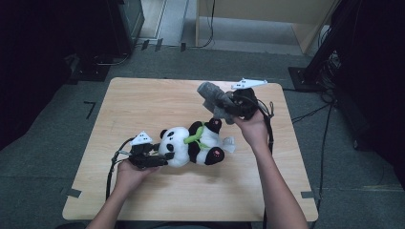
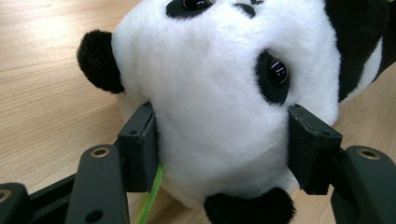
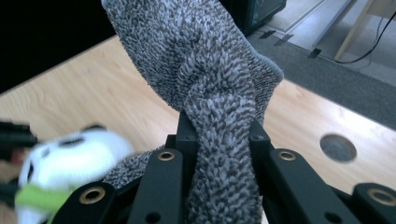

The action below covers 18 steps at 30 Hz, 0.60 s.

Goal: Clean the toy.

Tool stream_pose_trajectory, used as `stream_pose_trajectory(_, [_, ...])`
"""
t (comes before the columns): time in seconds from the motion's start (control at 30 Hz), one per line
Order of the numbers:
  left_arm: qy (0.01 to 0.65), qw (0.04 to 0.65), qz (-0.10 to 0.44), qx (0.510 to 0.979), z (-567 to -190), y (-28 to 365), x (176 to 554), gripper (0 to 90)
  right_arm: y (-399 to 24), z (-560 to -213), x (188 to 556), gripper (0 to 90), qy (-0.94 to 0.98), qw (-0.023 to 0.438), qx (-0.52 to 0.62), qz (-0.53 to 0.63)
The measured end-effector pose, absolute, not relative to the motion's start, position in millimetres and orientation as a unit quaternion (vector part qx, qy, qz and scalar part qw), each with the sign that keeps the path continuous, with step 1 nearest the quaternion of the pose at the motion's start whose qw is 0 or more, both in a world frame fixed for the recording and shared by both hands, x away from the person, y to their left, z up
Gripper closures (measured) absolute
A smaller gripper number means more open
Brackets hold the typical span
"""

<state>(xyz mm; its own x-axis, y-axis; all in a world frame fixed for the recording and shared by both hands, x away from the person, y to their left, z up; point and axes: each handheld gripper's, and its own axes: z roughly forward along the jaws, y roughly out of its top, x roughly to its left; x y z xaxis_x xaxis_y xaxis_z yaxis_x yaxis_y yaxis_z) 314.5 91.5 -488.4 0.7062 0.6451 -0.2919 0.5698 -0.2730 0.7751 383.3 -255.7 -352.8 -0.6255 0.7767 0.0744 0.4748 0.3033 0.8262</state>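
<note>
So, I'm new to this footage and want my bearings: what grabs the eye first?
A plush panda lying on its back mid-table, its white head clamped between the left gripper jaws at the near left. Next, the fuzzy grey cloth, pinched in the right gripper and held up above the wooden table toward its far right.

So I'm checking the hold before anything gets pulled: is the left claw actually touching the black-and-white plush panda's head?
Touching. In the left gripper view, both pads of the left claw press into the white fur of the plush panda's head.
</note>
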Motion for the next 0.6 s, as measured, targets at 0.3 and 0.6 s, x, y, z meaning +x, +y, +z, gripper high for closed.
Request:
stream_pose_trajectory(0.3, [0.390, 0.465, 0.031, 0.794, -487.2, 91.7, 317.1, 35.7, -249.4, -408.1, 372.7, 73.5, 0.808, 0.134, 0.381, 0.429])
stream_pose_trajectory(0.6, [0.389, 0.466, 0.031, 0.794, -487.0, 91.4, 317.6, 35.7, -265.4, -420.5, 372.5, 74.2, 0.790, 0.105, 0.414, 0.439])
